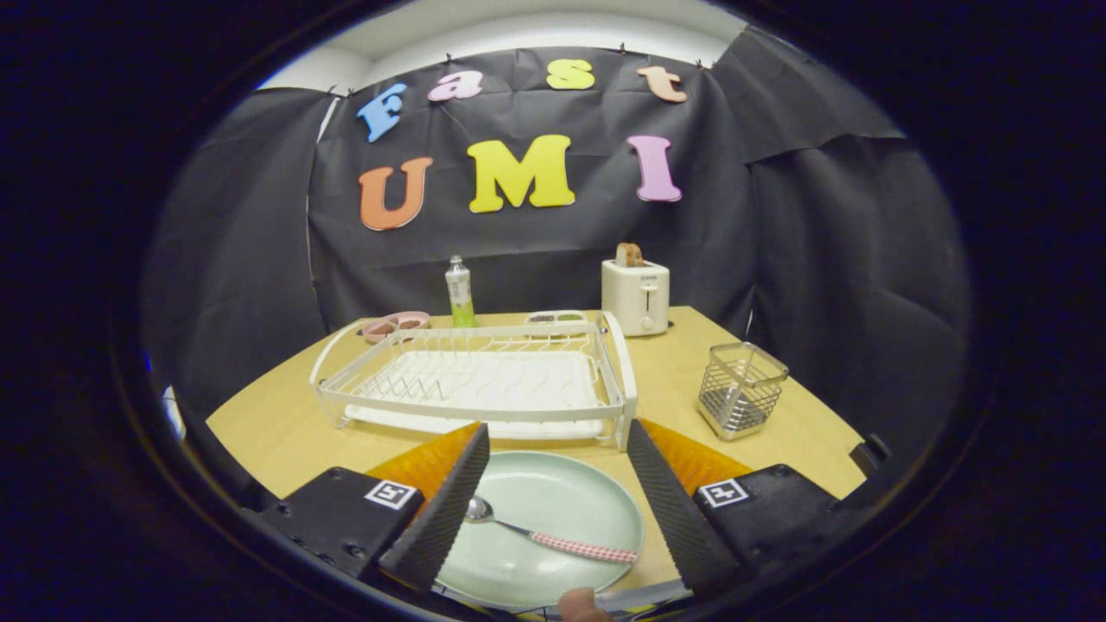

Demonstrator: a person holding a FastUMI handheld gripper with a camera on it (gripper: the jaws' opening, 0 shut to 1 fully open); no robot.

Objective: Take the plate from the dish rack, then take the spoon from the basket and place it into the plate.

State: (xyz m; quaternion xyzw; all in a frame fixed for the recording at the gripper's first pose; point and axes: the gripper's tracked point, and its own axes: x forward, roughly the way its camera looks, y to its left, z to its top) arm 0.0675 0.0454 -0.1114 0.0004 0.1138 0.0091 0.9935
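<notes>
Gripper is being held wide apart above the plate, nothing being pinched or touched by either finger; the span between the fingers is roughly that of the plate beneath.

Spoon is being seen lying in the plate, between the fingers: bowl toward the left finger, checkered handle reaching to the plate's right rim. No contact between finger and spoon can be made out, though the spoon bowl is lying just beside the left finger and partly masked by it. Judged from this layout, the placing step is being taken as done; the spread jaws are being read as a release posture.

Plate is being found flat on the table, just ahead of the dish rack, apart from it. Rack is being noted with no dishes in it, consistent with the plate having been drawn from it. Basket, wire, is standing right of the rack, well apart from the plate; contents cannot be resolved, no spoon handle is being seen above its rim.

Beyond the rack: a bottle, a toaster with a slice of bread standing in it, and small dishes near the table's far edge. A fingertip of the person is being seen below the plate.
</notes>
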